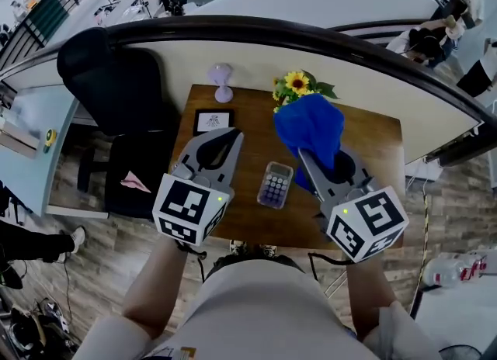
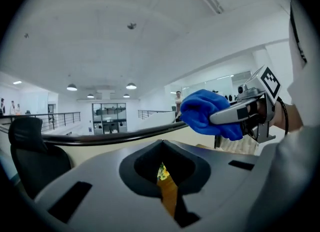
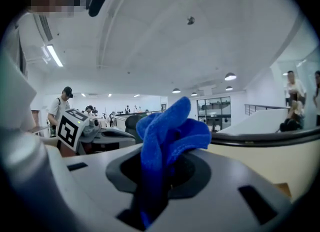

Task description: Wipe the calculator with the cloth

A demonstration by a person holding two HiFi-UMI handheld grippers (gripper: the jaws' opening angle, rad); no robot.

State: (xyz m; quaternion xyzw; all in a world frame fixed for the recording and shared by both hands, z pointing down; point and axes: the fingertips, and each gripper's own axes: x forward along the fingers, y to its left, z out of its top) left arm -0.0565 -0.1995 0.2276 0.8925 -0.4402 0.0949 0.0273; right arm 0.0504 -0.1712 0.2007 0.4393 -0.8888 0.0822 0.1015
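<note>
A small grey calculator [image 1: 276, 184] lies flat on the wooden table [image 1: 373, 137], between the two grippers in the head view. My right gripper [image 1: 308, 154] is shut on a blue cloth [image 1: 311, 124], which bunches up above its jaws; the same cloth [image 3: 167, 136] fills the right gripper view. It is held up off the table, to the right of the calculator. My left gripper [image 1: 232, 138] is left of the calculator, shut with nothing in it. A thin slit between its jaws [image 2: 165, 186] shows only wood and flowers. The left gripper view also catches the cloth [image 2: 205, 113].
Yellow flowers [image 1: 297, 84], a pale purple ornament [image 1: 222, 79] and a small framed card [image 1: 213, 122] stand along the table's back edge. A black chair [image 1: 116, 87] sits left of the table. A curved dark railing [image 1: 311, 36] runs behind it.
</note>
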